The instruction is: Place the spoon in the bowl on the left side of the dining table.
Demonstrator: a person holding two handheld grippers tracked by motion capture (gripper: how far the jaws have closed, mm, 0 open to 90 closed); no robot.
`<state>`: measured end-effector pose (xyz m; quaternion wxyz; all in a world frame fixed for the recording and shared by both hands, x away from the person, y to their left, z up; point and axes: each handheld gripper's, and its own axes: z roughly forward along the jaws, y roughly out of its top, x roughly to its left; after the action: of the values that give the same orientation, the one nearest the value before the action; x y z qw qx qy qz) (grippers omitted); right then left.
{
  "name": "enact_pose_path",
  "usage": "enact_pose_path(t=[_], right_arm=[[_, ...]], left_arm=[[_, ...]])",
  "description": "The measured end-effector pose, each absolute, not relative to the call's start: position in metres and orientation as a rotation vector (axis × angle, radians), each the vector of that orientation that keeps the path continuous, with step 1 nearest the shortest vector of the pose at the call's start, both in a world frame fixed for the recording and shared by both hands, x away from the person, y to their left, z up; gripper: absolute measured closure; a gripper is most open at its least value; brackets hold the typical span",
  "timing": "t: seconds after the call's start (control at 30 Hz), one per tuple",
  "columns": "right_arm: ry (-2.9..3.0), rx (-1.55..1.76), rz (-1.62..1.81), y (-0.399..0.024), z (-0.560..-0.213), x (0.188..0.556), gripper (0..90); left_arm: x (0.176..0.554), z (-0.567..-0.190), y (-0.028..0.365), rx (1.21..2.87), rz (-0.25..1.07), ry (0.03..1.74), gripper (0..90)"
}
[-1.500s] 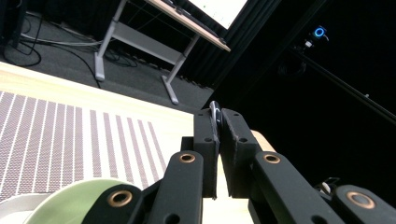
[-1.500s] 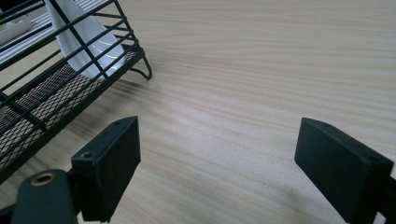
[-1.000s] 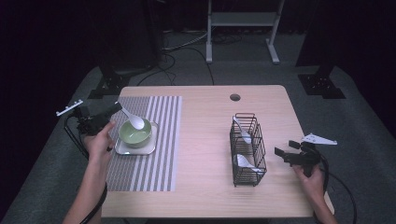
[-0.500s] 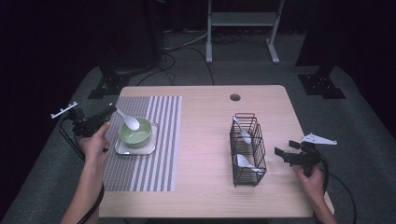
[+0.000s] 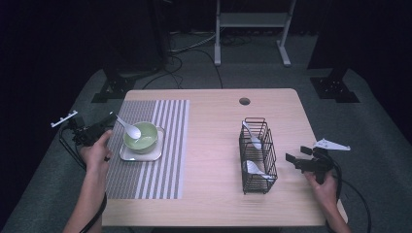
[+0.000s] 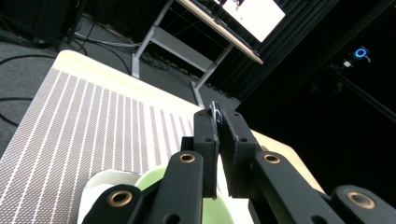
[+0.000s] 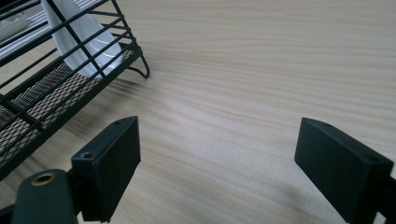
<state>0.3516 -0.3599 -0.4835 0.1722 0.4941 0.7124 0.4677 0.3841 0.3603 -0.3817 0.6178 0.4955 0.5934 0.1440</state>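
Since the earlier frames our left gripper (image 5: 108, 123) has slid out toward 9 o'clock and dipped a little, dragging the spoon (image 5: 128, 128) with it, so the spoon's white head now hangs over the near-left rim of the bowl (image 5: 144, 137) instead of its middle. In the left gripper view the jaws are clenched on the spoon's thin handle (image 6: 215, 114), which pokes out between the pads. We judge we are mid-placement: the spoon is being laid into the bowl, which sits on a tray (image 5: 131, 155) on the striped mat (image 5: 165, 145). Next we need to lower until the head rests in the bowl, then let go. At 3 o'clock, the rack (image 5: 257, 155) holds two more spoons. Our right gripper (image 5: 295, 159) waits just beyond it, jaws spread wide, holding nothing.
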Motion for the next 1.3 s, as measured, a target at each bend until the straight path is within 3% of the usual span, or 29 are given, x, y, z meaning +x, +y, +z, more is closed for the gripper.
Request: enact_pose_path(t=[1.3], right_arm=[[2.025, 1.397, 1.323, -0.36, -0.484, 0.352, 13.2]], left_arm=[[0.386, -0.415, 0.363, 1.148, 0.311, 1.437, 85.2]])
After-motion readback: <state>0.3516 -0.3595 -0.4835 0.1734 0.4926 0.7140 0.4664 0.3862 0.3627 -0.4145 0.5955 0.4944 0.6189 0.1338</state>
